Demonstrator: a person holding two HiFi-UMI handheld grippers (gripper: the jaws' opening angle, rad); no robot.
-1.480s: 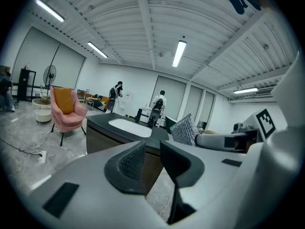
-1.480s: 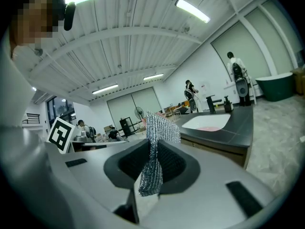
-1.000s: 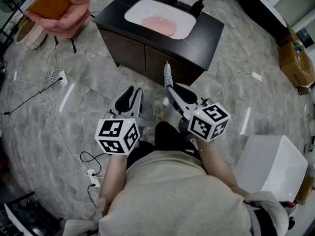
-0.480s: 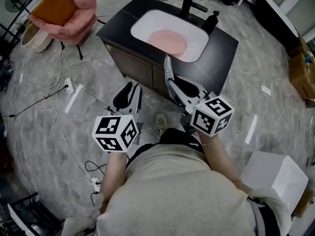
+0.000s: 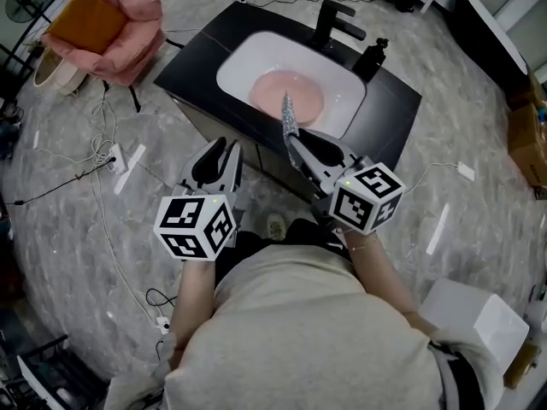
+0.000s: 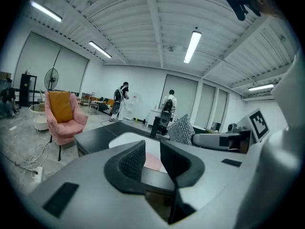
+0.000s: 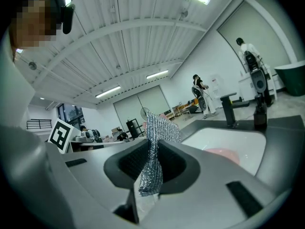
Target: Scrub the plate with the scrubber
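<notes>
- Gripping a silver mesh scrubber point(image 7: 159, 128), the right tongs point(image 5: 293, 143) are clenched on its lower part, and the rest of it stands upright out of the jaws.
- The left tongs point(image 5: 229, 149) are released: the left gripper view shows the two pads apart with only air between them.
- Both tongs are held out ahead of the person's chest and point toward 12 o'clock in the head view. The left pair is at 9 o'clock of the right, and the two are apart.
- A pink plate point(image 5: 288, 95) lies in the white sink point(image 5: 244, 67), at 12 o'clock from the right tongs.
- The scrubber's tip overlaps the plate's near edge in the head view, but the right gripper view shows the two apart.
- The sink is set in a dark table point(image 5: 192, 49). A black faucet point(image 5: 335, 20) stands at the sink's 12 o'clock rim, with what looks like a soap bottle point(image 5: 372, 58) at 2 o'clock.
- A pink armchair point(image 5: 115, 28) stands at 9 o'clock of the table on the grey floor point(image 5: 77, 143).
- A white box point(image 5: 483, 327) sits at 4 o'clock of the person.
</notes>
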